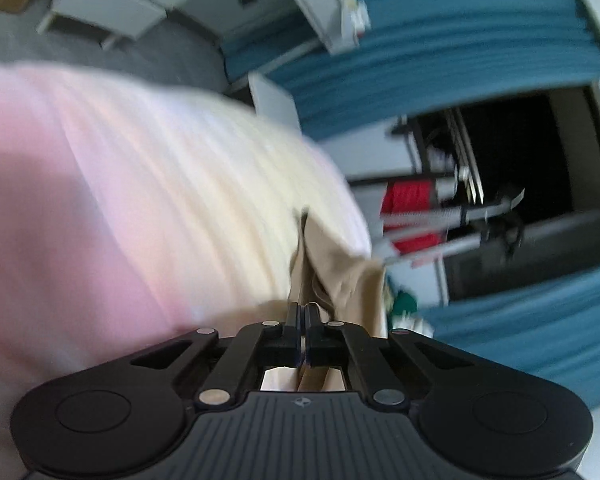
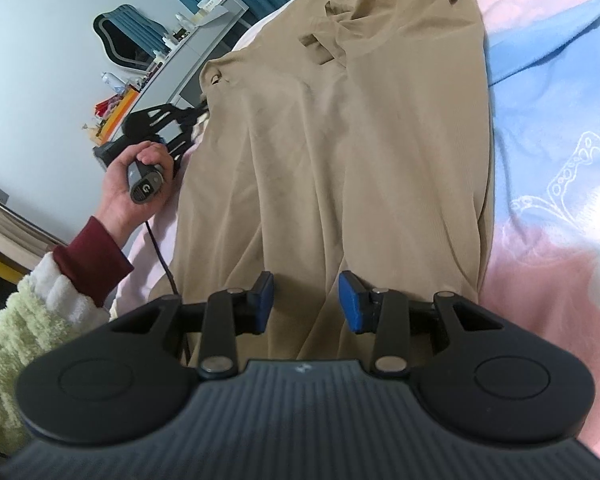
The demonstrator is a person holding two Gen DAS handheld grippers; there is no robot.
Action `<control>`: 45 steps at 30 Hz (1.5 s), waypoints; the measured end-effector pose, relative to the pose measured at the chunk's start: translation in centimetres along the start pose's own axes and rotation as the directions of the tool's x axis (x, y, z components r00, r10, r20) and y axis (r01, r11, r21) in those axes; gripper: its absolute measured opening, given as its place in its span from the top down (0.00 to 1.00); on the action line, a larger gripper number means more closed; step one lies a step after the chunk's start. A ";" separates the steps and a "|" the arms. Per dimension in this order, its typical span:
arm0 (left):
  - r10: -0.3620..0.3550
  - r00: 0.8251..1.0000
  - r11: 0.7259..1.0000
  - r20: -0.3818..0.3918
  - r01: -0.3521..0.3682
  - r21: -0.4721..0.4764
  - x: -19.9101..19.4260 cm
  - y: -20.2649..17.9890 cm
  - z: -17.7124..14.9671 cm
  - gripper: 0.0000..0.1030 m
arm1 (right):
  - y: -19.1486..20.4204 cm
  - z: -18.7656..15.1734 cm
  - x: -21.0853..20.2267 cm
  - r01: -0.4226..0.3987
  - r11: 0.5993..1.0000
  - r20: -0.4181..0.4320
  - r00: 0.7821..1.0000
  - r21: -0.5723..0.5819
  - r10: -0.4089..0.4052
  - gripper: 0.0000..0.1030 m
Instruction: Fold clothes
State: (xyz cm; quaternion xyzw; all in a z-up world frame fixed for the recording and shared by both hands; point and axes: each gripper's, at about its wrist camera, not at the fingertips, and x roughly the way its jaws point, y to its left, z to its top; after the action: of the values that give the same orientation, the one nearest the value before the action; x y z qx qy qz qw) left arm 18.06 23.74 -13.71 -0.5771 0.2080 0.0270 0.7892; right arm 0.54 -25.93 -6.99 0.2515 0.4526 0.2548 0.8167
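Tan shirt (image 2: 340,152) edge in left gripper (image 1: 303,320)

Teal curtains (image 1: 480,36) frame a dark window (image 1: 540,152) in a pale-walled bedroom. A white desk (image 2: 204,40) crowded with small bottles runs along the wall (image 2: 40,60), beneath a wavy-edged mirror (image 2: 124,36). Grey floor (image 1: 100,52) and what appears, through blur, to be a white cabinet (image 1: 108,4).

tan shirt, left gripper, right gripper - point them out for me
tan shirt (image 2: 340,140), right wrist view, mid body fabric
left gripper (image 1: 303,314), left wrist view, shut fingertips
right gripper (image 2: 306,300), right wrist view, gap between open fingertips
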 end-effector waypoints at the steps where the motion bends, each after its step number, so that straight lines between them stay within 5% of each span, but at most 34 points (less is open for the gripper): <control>1: 0.004 1.000 1.000 0.028 -0.004 -0.007 -0.5 -0.3 0.5 0.99 | 0.0 0.0 0.0 0.000 1.000 0.001 1.000 -0.001 0.000 0.62; 9: 0.070 0.991 0.996 0.114 -0.075 0.040 -2.7 -0.6 3.1 0.99 | 0.2 0.0 -0.2 0.009 1.000 0.006 1.000 -0.006 -0.009 0.63; 15: -0.010 0.990 0.955 0.143 -0.033 0.294 -3.9 -7.2 1.4 0.99 | 0.5 0.5 -0.6 0.013 1.000 0.043 0.999 0.012 -0.014 0.61; 18: -0.073 0.989 0.903 0.126 0.012 0.430 -4.1 -12.3 -1.4 0.99 | 0.3 0.7 -1.3 0.009 0.999 0.081 0.997 0.041 -0.012 0.61; 20: -0.116 0.989 0.844 0.089 0.051 0.534 -3.7 -16.6 -4.3 0.99 | -0.1 0.9 -2.1 0.000 0.998 0.122 0.992 0.069 -0.008 0.61; 27: -0.136 0.978 0.515 -0.158 0.206 0.832 -0.4 -28.1 -20.3 0.99 | -2.1 1.4 -4.4 -0.028 0.989 0.217 0.976 0.148 -0.005 0.61; 32: -0.021 0.960 0.362 -0.280 0.268 0.893 3.6 -28.1 -31.8 0.99 | -3.7 1.8 -5.2 -0.044 0.977 0.265 0.964 0.210 -0.014 0.61; 34: 0.035 0.954 0.336 -0.296 0.268 0.903 5.2 -27.0 -34.9 0.99 | -4.4 1.9 -5.3 -0.039 0.972 0.270 0.962 0.231 -0.025 0.61; 38: 0.106 0.943 0.329 -0.314 0.265 0.907 5.7 -25.0 -34.6 0.92 | -5.3 1.9 -5.1 -0.052 0.968 0.270 0.963 0.247 -0.017 0.61; 42: 0.172 0.928 0.325 -0.330 0.262 0.909 5.8 -23.1 -33.7 0.58 | -5.5 2.0 -4.7 -0.055 0.970 0.262 0.965 0.237 -0.009 0.61; 45: 0.215 0.911 0.327 -0.352 0.273 0.905 3.8 -22.0 -32.0 0.48 | -5.2 2.1 -4.5 -0.053 0.975 0.246 0.969 0.215 -0.002 0.61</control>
State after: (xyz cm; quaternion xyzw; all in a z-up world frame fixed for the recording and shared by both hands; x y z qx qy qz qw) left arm 18.27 -13.87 -3.16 -0.0060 0.3345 -0.2352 0.9125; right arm 1.29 -33.08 -6.66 0.3757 0.3705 0.1808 0.8300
